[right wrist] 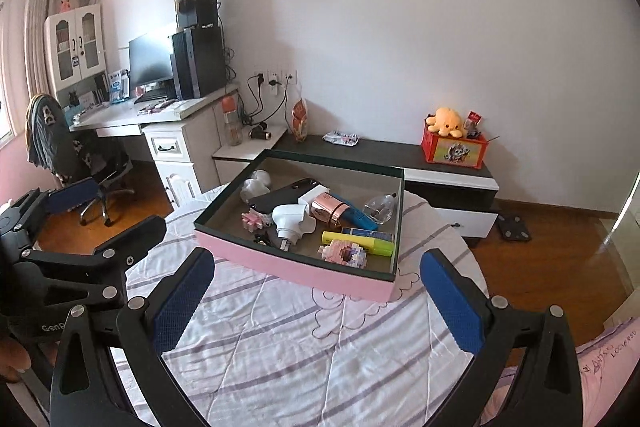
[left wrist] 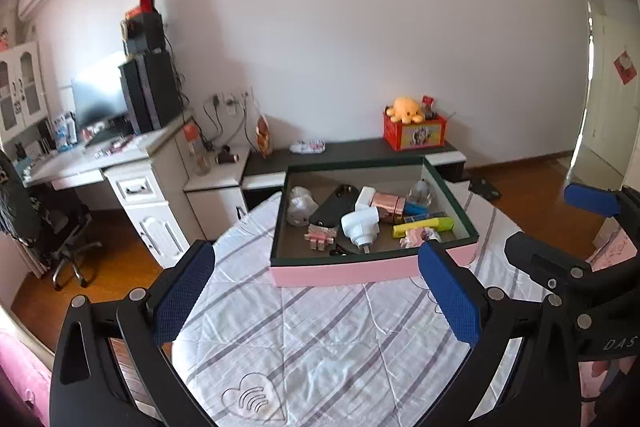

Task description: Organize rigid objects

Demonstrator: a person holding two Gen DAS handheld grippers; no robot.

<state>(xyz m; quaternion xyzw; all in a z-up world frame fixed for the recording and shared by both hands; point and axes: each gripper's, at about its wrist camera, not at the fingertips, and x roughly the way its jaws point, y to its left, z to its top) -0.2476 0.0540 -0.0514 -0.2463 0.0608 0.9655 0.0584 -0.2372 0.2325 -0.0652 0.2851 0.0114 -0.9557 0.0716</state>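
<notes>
Right wrist view: pink-sided tray [right wrist: 296,269] on the striped bedsheet [right wrist: 320,347], holding white plug adapter [right wrist: 290,221], yellow highlighter [right wrist: 360,242] and phone [right wrist: 280,201]. Left gripper [left wrist: 316,291] and right gripper [right wrist: 318,301]: fingers spread wide, empty.

Soft daylight, seemingly from the left (fisheye bends edges); left view slightly blurred.

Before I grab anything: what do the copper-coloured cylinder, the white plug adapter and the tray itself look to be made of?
Copper-coloured cylinder: looks like polished metal or metallised plastic; it shows mirror-like highlights. White plug adapter: smooth moulded plastic, soft sheen, a pin showing at its base. Tray: seemingly cardboard, matte pink outside, dark rim, thin straight walls.
</notes>
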